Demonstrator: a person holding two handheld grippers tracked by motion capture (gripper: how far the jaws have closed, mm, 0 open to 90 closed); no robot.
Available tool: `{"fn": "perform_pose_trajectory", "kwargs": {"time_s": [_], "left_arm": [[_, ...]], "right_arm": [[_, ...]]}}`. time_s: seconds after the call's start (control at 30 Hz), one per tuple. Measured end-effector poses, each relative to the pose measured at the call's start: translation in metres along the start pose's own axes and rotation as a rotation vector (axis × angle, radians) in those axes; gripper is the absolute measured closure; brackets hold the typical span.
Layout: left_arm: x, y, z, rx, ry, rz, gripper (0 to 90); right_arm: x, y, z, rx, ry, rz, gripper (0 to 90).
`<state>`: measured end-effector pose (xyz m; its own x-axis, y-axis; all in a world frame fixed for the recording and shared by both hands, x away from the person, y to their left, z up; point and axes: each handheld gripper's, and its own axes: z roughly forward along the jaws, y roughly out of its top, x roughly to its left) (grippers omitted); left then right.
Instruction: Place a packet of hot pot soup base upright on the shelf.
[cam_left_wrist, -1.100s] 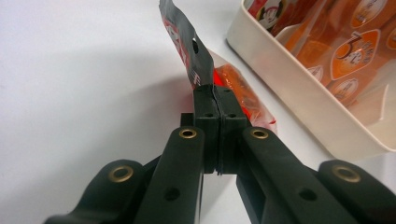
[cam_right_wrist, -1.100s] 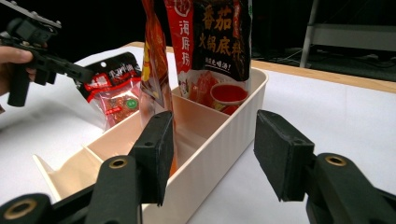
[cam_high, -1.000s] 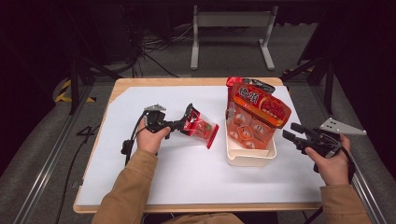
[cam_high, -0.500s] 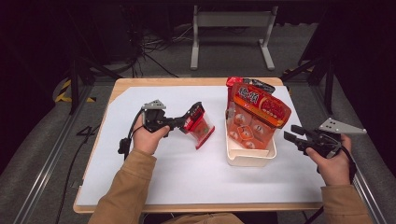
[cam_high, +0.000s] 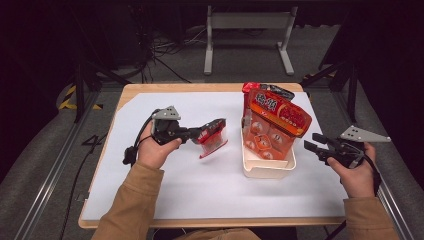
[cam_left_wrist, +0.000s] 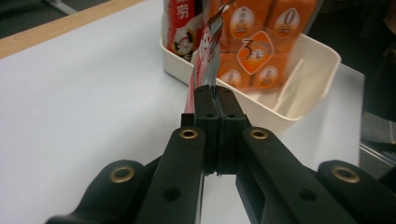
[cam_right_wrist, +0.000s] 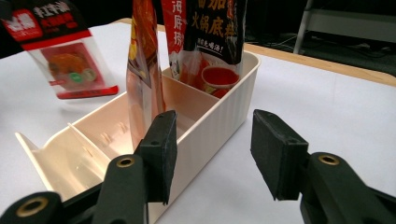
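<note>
The left gripper (cam_high: 200, 135) is holding a small red and clear plastic sachet (cam_high: 214, 139) above the white-covered worktop (cam_high: 200, 185). Its 2 black jaws are pressing tight together on the sachet's top edge, which the left gripper view shows as a thin strip (cam_left_wrist: 205, 60) pinched between them. In the high view the sachet is hanging tilted in the air, its lower edge clear of the sheet, just to the left of the cream plastic ribbed tub (cam_high: 267, 167) and not touching it.

The tub is sitting right of the worktop's middle. Several upright packets are standing in it: a large orange pouch with round printed medallions (cam_high: 275, 122) is leaning across the front, and a dark-topped packet with white characters (cam_right_wrist: 212, 32) is standing at the far end in the right gripper view. That view also shows a thin divider (cam_right_wrist: 86, 142) crossing the tub's inside and a narrow orange packet (cam_right_wrist: 144, 70) standing edge-on near the middle, with the near compartment lying bare.

The right gripper (cam_high: 320, 146) is hovering at the tub's right side, near its wall but not touching it in the high view. Its jaws are standing spread and have just been opening a little; nothing is between them, though in the right gripper view the tub's corner is showing in the gap beyond them. The person's right hand (cam_high: 356, 172) is gripping the handle low at the worktop's right edge.
</note>
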<state>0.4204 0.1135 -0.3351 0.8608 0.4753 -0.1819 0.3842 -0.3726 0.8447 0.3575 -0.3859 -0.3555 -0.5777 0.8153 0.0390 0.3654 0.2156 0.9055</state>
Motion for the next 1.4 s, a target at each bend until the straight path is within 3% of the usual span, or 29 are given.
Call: {"fn": "perform_pose_trajectory", "kwargs": {"time_s": [0.4,0.7,0.93,1.1,1.4], "left_arm": [[-0.019,0.013,-0.022,0.011,-0.049,0.066,89.9],[-0.03,0.019,-0.032,-0.019,-0.09,0.093,89.9],[-0.037,0.024,-0.034,-0.017,-0.106,0.113,89.9],[-0.042,0.029,-0.034,-0.041,-0.09,0.133,90.0],[-0.052,0.048,-0.032,-0.047,-0.106,0.163,90.0]], "right_arm": [[-0.004,-0.002,0.002,0.023,-0.009,-0.002,50.2],[-0.005,-0.003,0.004,0.052,0.005,-0.013,52.7],[-0.006,-0.004,0.005,0.061,0.009,-0.014,52.7],[-0.006,-0.004,0.005,0.062,0.011,-0.016,52.7],[-0.008,-0.005,0.006,0.066,0.01,-0.013,52.5]]}}
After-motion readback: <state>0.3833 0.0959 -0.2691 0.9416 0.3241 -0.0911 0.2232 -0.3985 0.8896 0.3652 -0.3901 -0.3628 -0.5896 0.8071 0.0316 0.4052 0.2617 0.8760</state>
